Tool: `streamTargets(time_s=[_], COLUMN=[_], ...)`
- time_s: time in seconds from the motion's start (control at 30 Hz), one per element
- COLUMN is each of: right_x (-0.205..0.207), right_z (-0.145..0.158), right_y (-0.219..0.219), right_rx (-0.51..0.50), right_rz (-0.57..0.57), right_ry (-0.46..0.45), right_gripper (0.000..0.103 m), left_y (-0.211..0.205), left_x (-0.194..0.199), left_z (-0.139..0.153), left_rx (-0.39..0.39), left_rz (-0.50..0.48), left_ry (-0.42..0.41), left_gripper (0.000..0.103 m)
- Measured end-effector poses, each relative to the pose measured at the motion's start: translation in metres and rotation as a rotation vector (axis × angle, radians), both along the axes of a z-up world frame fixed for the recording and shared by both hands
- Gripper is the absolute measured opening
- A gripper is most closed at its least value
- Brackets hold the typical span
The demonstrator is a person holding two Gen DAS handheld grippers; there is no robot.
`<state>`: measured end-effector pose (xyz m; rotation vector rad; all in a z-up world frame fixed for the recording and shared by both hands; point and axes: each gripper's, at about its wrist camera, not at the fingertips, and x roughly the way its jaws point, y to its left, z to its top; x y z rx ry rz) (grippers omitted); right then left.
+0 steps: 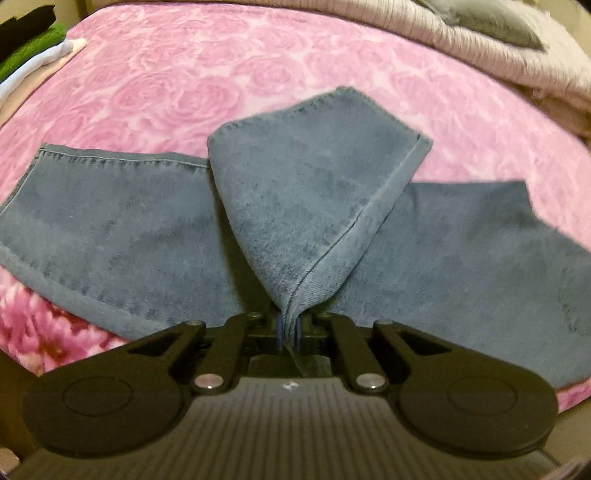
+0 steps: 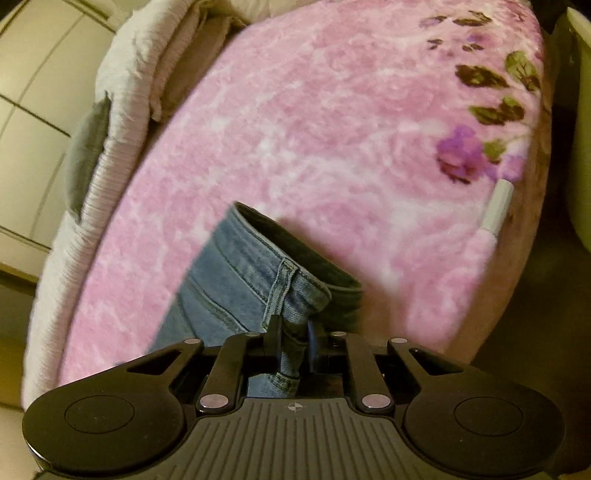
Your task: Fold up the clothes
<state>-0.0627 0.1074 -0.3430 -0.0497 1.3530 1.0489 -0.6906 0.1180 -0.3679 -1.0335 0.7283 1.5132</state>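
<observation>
A pair of blue jeans (image 1: pixel 122 236) lies across the pink rose-patterned blanket (image 1: pixel 221 85). In the left wrist view my left gripper (image 1: pixel 289 332) is shut on the hem end of a trouser leg (image 1: pixel 306 199), which stands lifted and folded over the rest of the jeans. In the right wrist view my right gripper (image 2: pixel 293 347) is shut on the jeans' waistband (image 2: pixel 280 280) beside a belt loop (image 2: pixel 282 291), and the dark inside of the waist shows behind it.
Folded green, white and dark clothes (image 1: pixel 33 48) sit at the far left of the bed. A beige ribbed quilt (image 1: pixel 498 62) with a grey pillow (image 1: pixel 491 22) lies along the bed's far side. A white tube (image 2: pixel 496 208) rests near the blanket's flowered edge.
</observation>
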Motion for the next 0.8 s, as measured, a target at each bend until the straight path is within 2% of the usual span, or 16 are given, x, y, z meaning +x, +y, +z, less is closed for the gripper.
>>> streamTargets(time_s=[0.07, 0.2, 0.27, 0.33, 0.4, 0.47, 0.53, 0.6, 0.67, 0.73, 0.8], right_x=[0.000, 0.004, 0.004, 0.000, -0.004, -0.008, -0.013, -0.024, -0.043, -0.065, -0.092], right_z=[-0.005, -0.001, -0.005, -0.017, -0.020, -0.018, -0.004, 0.015, 0.034, 0.041, 0.036], right_y=[0.004, -0.001, -0.002, 0.002, 0.008, 0.015, 0.021, 0.023, 0.024, 0.027, 0.036], right_rx=[-0.006, 0.041, 0.010, -0.058, -0.110, -0.159, -0.205, -0.234, -0.215, -0.213, -0.250], right_rz=[-0.006, -0.005, 0.018, 0.049, 0.063, 0.081, 0.118, 0.167, 0.247, 0.349, 0.475], right_ry=[0.003, 0.024, 0.016, -0.007, -0.013, -0.030, -0.091, -0.220, -0.340, -0.359, -0.309], right_gripper=[0.012, 0.012, 0.012, 0.015, 0.018, 0.032, 0.038, 0.039, 0.039, 0.039, 0.039], left_y=[0.001, -0.008, -0.008, -0.006, -0.003, 0.000, -0.003, -0.008, -0.013, -0.017, -0.017], left_x=[0.003, 0.006, 0.006, 0.006, 0.007, 0.008, 0.007, 0.005, 0.003, 0.001, -0.004], left_z=[0.000, 0.015, 0.003, -0.019, -0.022, -0.023, -0.010, 0.004, 0.016, 0.028, 0.037], left_rx=[0.019, 0.136, 0.092, -0.003, -0.042, -0.080, -0.098, -0.112, -0.142, -0.171, -0.187], left_rz=[0.000, 0.001, -0.010, -0.011, -0.003, 0.003, -0.001, 0.002, -0.004, -0.009, -0.014], left_ry=[0.011, 0.035, 0.075, 0.088, 0.103, 0.117, 0.134, 0.124, 0.134, 0.142, 0.136], left_gripper=[0.004, 0.005, 0.005, 0.010, 0.013, 0.018, 0.023, 0.027, 0.030, 0.029, 0.029])
